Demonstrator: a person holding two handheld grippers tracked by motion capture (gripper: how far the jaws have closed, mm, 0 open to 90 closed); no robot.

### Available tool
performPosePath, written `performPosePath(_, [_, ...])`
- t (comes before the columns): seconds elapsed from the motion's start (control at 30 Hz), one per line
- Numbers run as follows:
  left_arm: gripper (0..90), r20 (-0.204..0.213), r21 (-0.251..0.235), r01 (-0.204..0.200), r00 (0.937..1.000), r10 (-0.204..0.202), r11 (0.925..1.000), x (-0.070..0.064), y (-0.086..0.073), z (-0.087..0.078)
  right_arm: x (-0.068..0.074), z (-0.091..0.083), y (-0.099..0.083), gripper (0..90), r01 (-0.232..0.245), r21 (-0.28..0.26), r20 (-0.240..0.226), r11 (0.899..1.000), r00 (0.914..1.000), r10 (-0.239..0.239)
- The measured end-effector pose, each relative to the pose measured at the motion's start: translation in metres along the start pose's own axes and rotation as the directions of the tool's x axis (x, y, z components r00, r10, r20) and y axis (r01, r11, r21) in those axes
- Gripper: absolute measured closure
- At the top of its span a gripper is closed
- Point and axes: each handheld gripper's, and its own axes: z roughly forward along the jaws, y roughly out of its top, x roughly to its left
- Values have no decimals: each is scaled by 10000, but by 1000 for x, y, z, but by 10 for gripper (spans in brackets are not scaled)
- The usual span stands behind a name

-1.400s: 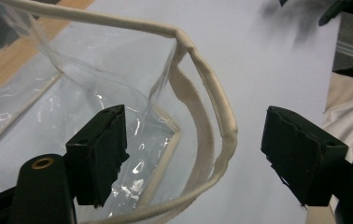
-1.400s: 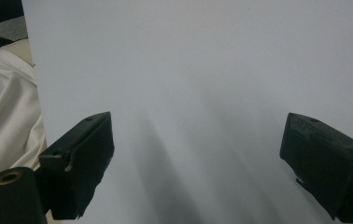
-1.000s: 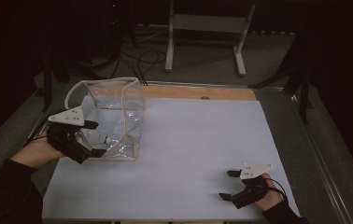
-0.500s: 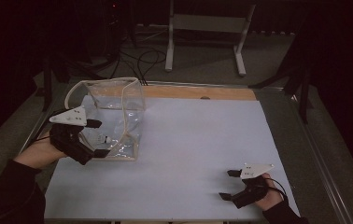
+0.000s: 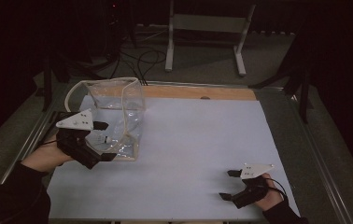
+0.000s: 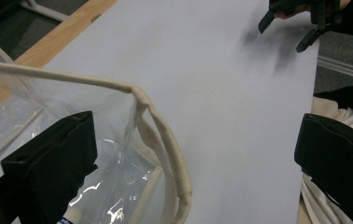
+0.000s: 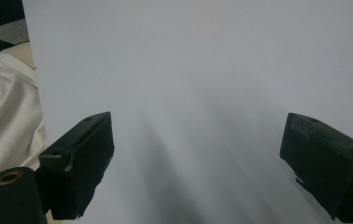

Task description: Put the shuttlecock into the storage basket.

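A: The left tongs (image 5: 101, 140) are sitting with their black jaws wide apart. One jaw is reaching inside the see-through plastic bag with the cream cloth rim (image 5: 114, 116), and one is staying outside. They are not pinching it yet. The right tongs (image 5: 229, 185) are waiting, jaws apart, holding nothing, near the front right corner of the pale blue tabletop (image 5: 198, 140).

B: So what is left?

A: Nobody told us the job. I am guessing the grabbing is not done yet.

B: How is the bag looking?

A: It is standing open by the left edge, shiny and crinkly, its rim sagging.
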Motion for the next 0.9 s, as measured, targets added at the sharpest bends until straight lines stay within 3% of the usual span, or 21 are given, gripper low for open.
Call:
performPosePath(0.27, [4, -29, -107, 10, 10000, -11, 9999, -8, -2, 4, 0, -1, 1, 98, 42, -14, 30, 10000, 10000, -42])
performPosePath(0.9, [4, 270, -56, -755, 9968, 757, 9971, -42, 0, 16, 1, -2, 0, 98, -5, -62, -17, 10000, 10000, 5])
